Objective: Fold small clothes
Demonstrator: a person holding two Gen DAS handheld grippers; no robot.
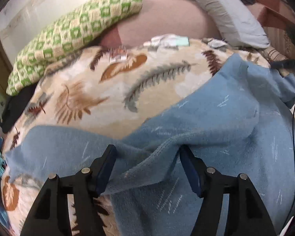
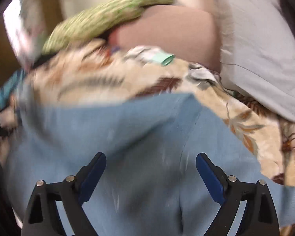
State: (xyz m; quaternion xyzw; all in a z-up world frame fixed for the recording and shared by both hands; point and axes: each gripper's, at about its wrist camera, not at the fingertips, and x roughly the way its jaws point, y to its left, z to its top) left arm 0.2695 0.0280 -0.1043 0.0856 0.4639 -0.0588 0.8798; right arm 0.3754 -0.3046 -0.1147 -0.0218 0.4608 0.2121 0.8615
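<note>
two grippers: both hang over one blue garment [image 1: 196,122] spread on a leaf-print blanket [image 1: 100,90], each pointing steeply down at it.
left gripper [image 1: 147,165]: jaws parted, nothing pinched; a raised fold of the blue cloth with a stitched hem lies loose between the pads, which do not press on it.
right gripper [image 2: 150,169]: jaws spread wide and empty, flat blue cloth showing in the gap below them.
key relation: the garment lies directly under and ahead of both grippers; in the left wrist view it runs as a long band from near left up to far right, with one panel already lapped over toward the far right.
nearer hand: the left one, by my reading, since the rumpled hem sits right between its pads, while the right one has only smooth cloth beneath and no edge to catch.
likely next: a close on that hem by the left, then a carry across the long axis; this is a judgement only.
garment look: soft, fuzzy knit, pale blue with short white dashes, creased near the left pads, smoother under the right; the right wrist view is blurred.
surroundings: a green checked pillow [image 1: 74,31] and a grey pillow [image 1: 226,13] at the far side, small folded clothes [image 2: 153,57] near them.
</note>
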